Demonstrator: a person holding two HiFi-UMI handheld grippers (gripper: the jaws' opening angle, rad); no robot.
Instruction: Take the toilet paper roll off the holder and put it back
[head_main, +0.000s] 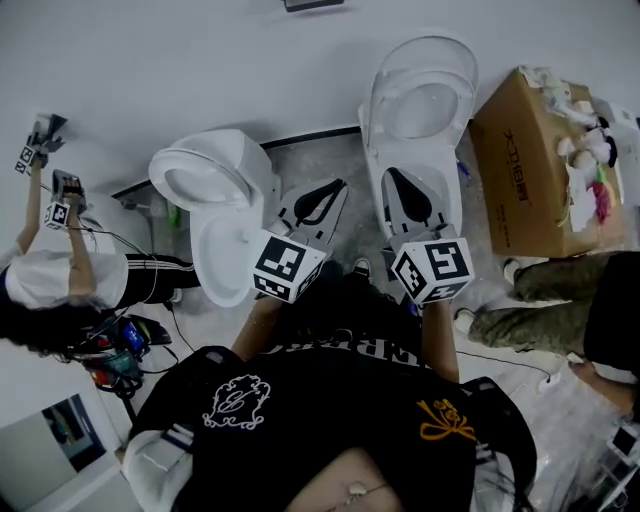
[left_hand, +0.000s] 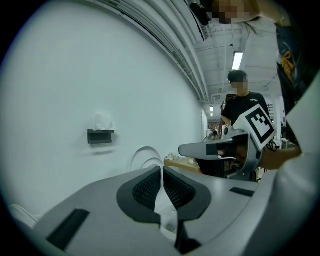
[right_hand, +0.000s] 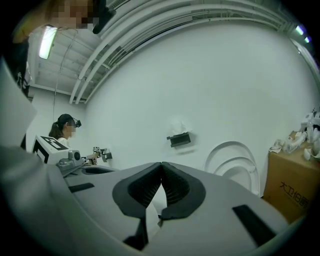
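The white toilet paper roll (right_hand: 178, 126) sits on the top edge of the small dark wall-mounted holder (right_hand: 180, 139), well apart from both tools, so the lift has not begun. The left gripper (left_hand: 162, 172) has its ribbed black pads pressed together with nothing between them, and the right gripper (right_hand: 161, 167) is likewise closed and empty. If either reaches the holder in that state, it would likely shove the roll instead of taking it and tip it over the holder's edge towards the bowls below. The paper looks soft, so a hard squeeze could crush it or tear a loose sheet. The reach itself is awkward, since two white ceramic toilets (head_main: 215, 200) stand between the person and the plain white wall (left_hand: 75, 75) that carries the holder. They stand on a mottled grey floor (head_main: 320, 160), with a brown cardboard box (head_main: 520, 180) near the right-hand toilet. A second person (head_main: 50, 270) works at the far left.
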